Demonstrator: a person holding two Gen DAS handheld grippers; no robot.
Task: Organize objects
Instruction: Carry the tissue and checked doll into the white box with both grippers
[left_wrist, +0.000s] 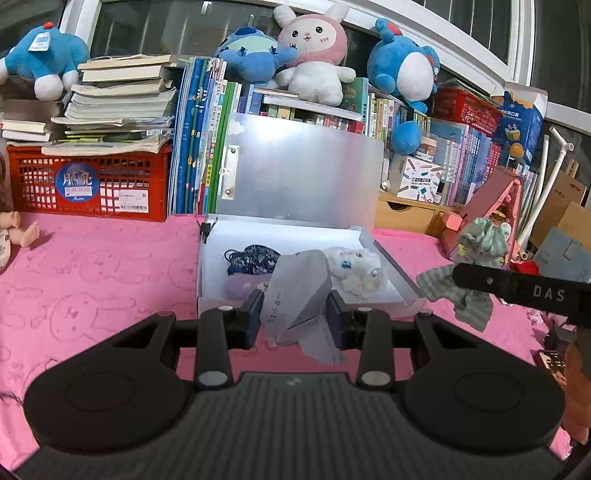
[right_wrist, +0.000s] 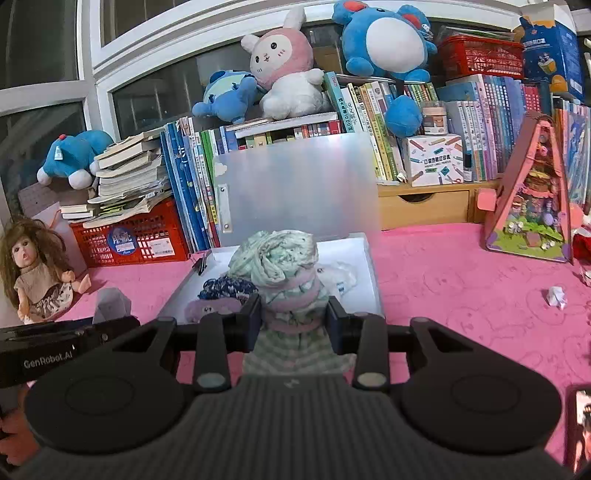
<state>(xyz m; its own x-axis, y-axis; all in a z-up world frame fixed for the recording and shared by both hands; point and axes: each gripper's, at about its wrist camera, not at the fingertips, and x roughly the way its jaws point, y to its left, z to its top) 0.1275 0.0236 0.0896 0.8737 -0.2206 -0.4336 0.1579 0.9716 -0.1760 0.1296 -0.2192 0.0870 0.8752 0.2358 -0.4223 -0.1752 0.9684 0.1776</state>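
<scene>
Left wrist view: my left gripper (left_wrist: 295, 314) is clamped on a grey folded paper piece (left_wrist: 295, 295), held just short of the open white box (left_wrist: 402, 295). Right wrist view: my right gripper (right_wrist: 293, 319) pinches a green-and-pink doll outfit (right_wrist: 284, 280) before that box. Next, I reckon, both go over the rim and get released inside.

Pink bunny-print cloth (right_wrist: 461, 280) covers surface. On it: open translucent box (right_wrist: 364, 258), red crate (right_wrist: 147, 240) w/ books, doll (right_wrist: 37, 277) at left, pink toy house (right_wrist: 532, 210), crumpled paper (right_wrist: 557, 296).
</scene>
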